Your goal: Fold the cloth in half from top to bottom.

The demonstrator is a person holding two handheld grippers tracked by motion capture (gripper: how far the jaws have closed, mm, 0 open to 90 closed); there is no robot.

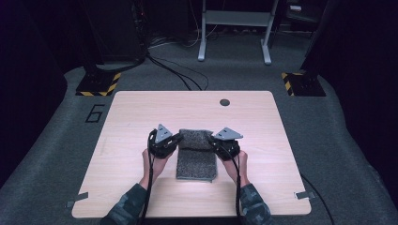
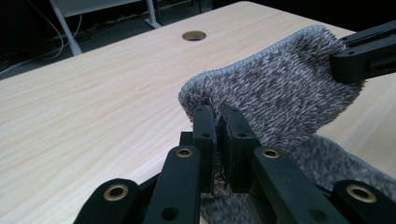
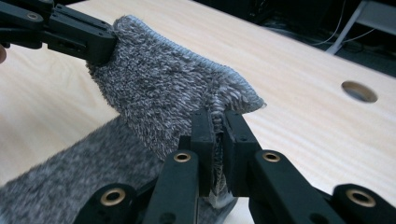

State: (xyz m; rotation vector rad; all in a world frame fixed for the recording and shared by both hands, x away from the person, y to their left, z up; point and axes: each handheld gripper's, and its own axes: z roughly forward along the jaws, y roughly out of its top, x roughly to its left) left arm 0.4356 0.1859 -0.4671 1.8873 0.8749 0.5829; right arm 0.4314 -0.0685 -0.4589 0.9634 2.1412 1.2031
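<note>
A grey towel (image 1: 196, 154) lies near the middle of the wooden table (image 1: 131, 140), on the person's side of the round hole (image 1: 225, 102) in the tabletop. Its far end is lifted off the wood. The left gripper (image 1: 174, 140) pinches that end's left corner, jaws pressed together on the pile, and the right gripper (image 1: 217, 142) pinches the right corner likewise. On the carpet (image 1: 56, 140) just left of the table, a dark "6" (image 1: 95, 113) is marked.
</note>
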